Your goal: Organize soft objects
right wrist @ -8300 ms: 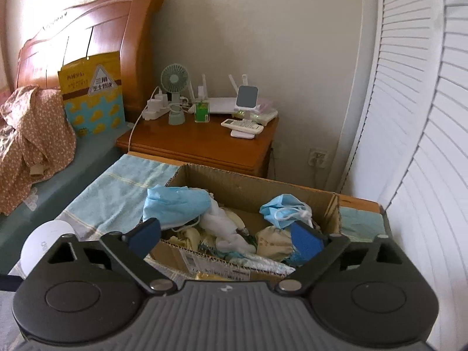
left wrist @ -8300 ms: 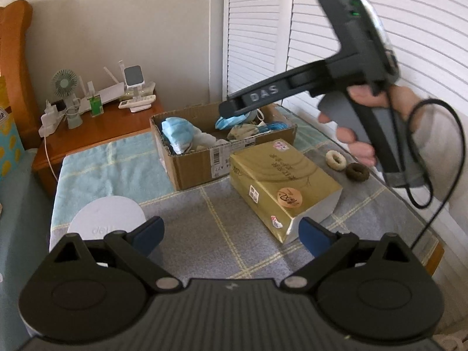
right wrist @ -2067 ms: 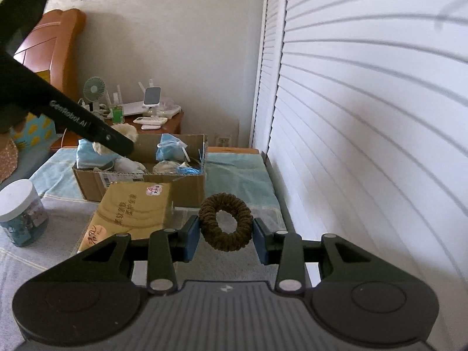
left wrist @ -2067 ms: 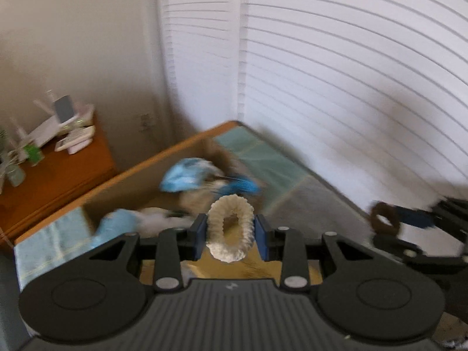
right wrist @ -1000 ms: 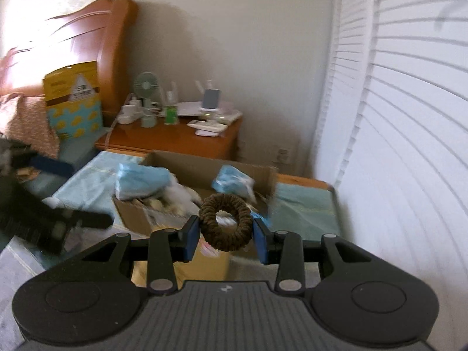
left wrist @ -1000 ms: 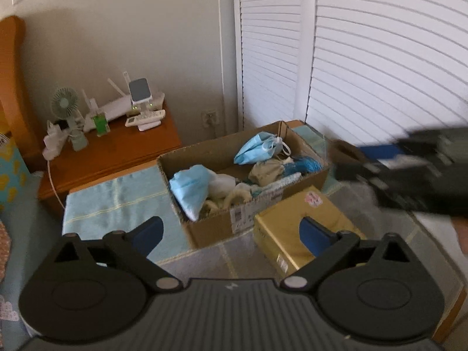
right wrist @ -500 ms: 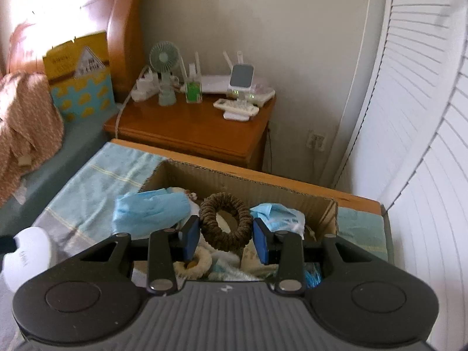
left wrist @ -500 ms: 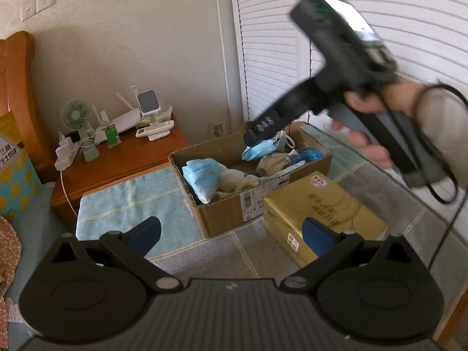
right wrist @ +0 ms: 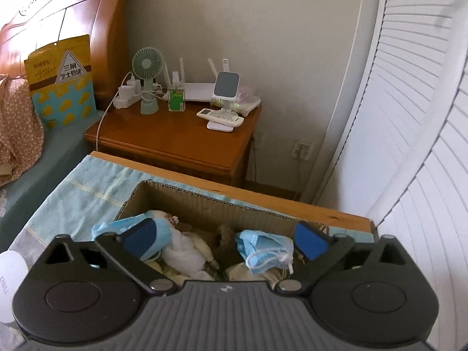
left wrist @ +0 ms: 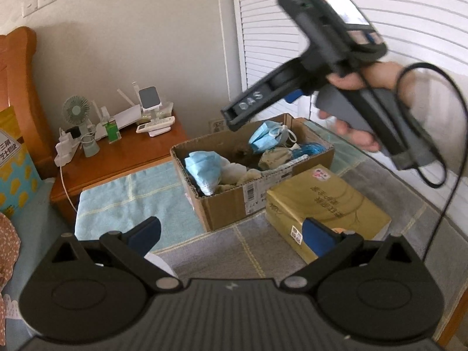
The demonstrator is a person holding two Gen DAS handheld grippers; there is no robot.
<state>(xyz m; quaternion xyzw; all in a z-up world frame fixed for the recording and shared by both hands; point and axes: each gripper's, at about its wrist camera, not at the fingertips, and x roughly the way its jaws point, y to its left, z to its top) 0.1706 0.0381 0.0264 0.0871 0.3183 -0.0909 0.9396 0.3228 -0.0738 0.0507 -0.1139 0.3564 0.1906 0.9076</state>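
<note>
brown scrunchie (right wrist: 224, 238) lies in the cardboard box (right wrist: 204, 201), straight ahead of the right gripper (right wrist: 225, 238) and between its two blue pads, touching neither. right wrist view: jaws have just been opening and stand wide apart, nothing gripped. a blue face mask (right wrist: 263, 248) sits just inside the right-hand pad, a second mask and white cloth (right wrist: 182, 253) beside the left-hand pad. wooden nightstand (right wrist: 175, 137) well beyond the box.

left wrist view: left gripper (left wrist: 231, 234) spread wide, empty, pads over the checked cloth (left wrist: 254, 251). same box (left wrist: 234, 201) ahead of it, slightly right of centre; scrunchie hard to make out among the contents. gold tissue pack (left wrist: 327, 201) just beside the right-hand pad, touching the box front. right gripper (left wrist: 231, 117) seen from the side, held in a hand (left wrist: 365, 87), tips above the box's far rim.
</note>
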